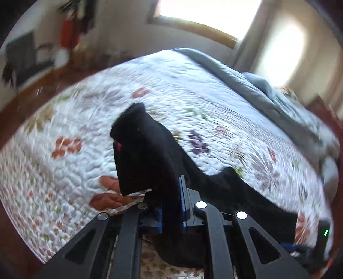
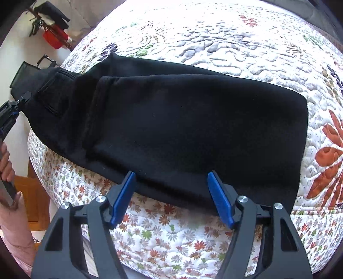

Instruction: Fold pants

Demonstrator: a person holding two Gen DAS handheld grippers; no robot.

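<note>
Black pants (image 2: 171, 120) lie folded lengthwise across a white floral quilt (image 2: 214, 43). My right gripper (image 2: 171, 175) hovers open over the pants' near edge, its blue pads (image 2: 218, 197) wide apart and touching no cloth. At the far left of that view my left gripper (image 2: 21, 99) pinches the pocket end of the pants, lifted off the bed, with a person's hand (image 2: 6, 161) holding it. In the blurred left wrist view the left gripper (image 1: 171, 193) is shut on a bunch of black fabric (image 1: 145, 150) that stands up above the quilt (image 1: 193, 96).
A grey blanket (image 1: 246, 85) lies bunched along the bed's far side under bright windows (image 1: 203, 15). Wooden floor (image 1: 42, 85) and dark furniture lie beyond the bed's left edge. A red item (image 2: 53, 38) stands by the wall near a plant.
</note>
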